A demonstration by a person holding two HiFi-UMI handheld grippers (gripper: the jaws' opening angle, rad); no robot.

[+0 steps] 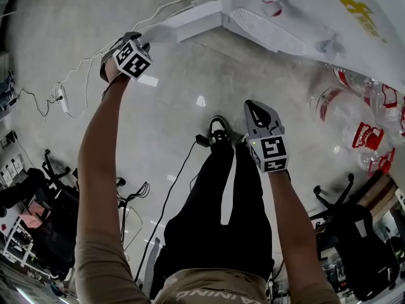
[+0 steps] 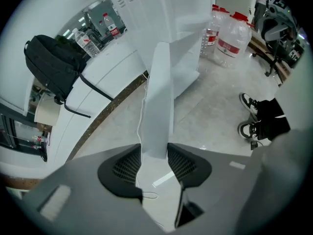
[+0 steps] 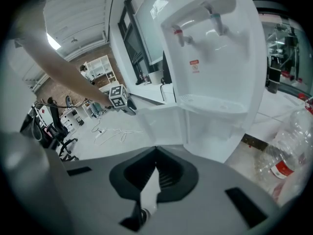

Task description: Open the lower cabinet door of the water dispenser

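The white water dispenser [image 1: 297,11] stands at the top right of the head view, with its lower cabinet door [image 1: 183,24] swung out to the left. My left gripper [image 1: 140,43] is shut on the door's free edge. In the left gripper view the thin white door [image 2: 159,97] runs up from between the black pads [image 2: 124,168]. The right gripper view shows the dispenser [image 3: 215,58], its open door [image 3: 161,126] and the left gripper [image 3: 128,107] at the door's far end. My right gripper [image 1: 256,109] hangs over the person's legs, shut on nothing, apart from the dispenser.
Several large water bottles [image 1: 354,106] lie on the floor right of the dispenser. A white cable and power strip [image 1: 63,97] trail at the left. A black backpack [image 2: 51,62] sits on a white counter. Office chairs [image 1: 354,246] stand at the lower corners. The person's shoes [image 1: 218,128] are mid-floor.
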